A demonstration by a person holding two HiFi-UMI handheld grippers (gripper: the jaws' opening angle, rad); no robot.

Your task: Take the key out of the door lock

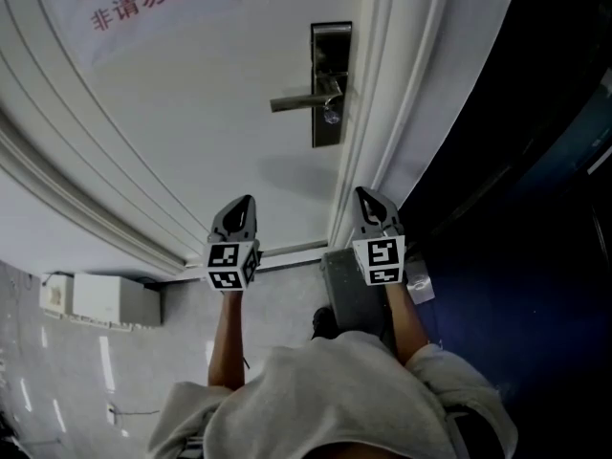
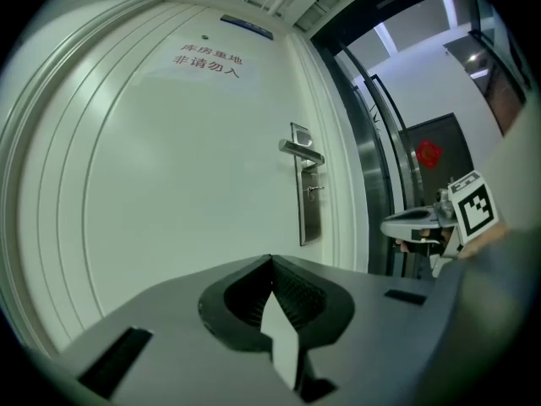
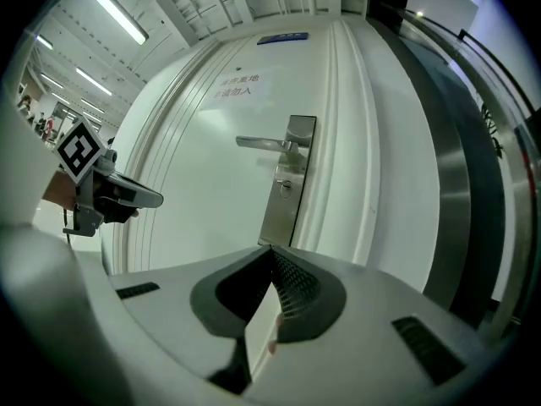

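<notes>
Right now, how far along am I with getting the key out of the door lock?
Nothing looks done yet: the key sits in the lock plate below the door handle. Nothing is in hand: the left gripper and right gripper are both shut and empty, short of the door. Left to do: reach the key, open the fingers, grip it and pull it out.

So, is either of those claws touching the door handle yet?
No, in the head view the left gripper and the right gripper both hang clear of the door handle, jaws together.
</notes>
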